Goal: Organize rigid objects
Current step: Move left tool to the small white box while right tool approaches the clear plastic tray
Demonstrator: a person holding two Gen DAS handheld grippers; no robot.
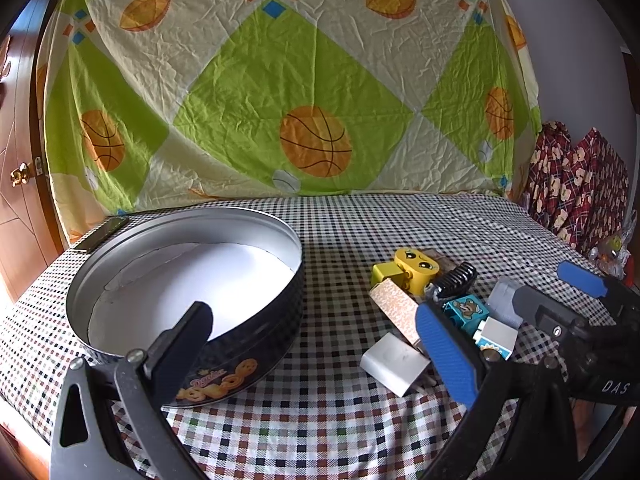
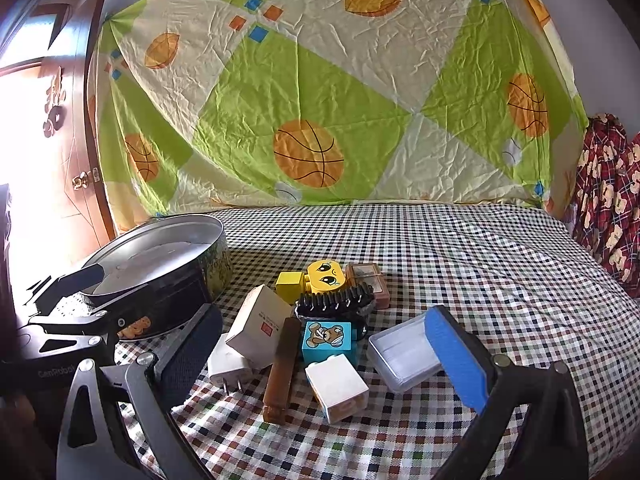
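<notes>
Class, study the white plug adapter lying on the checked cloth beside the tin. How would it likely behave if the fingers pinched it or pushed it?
The white plug adapter looks like hard plastic, so probably stiff. Its smooth, glossy faces may slip between fingers. Boxy and lying flat, it should slide, not roll, though its prongs could snag the cloth.

We see the round tin [image 1: 188, 292] open at the top, its white floor bare, so entry from above is free; only our left gripper [image 1: 316, 352] straddles its near wall. Between the tin and the toy pile lies a clear strip of checked cloth [image 2: 500, 264]. The pile is tight: white charger [image 2: 228, 364], cardboard box [image 2: 260, 328], brown bar [image 2: 282, 368] and blue bear block [image 2: 328, 340] touch, leaving no gaps. Right of the clear case [image 2: 400, 360] the cloth is open.
</notes>
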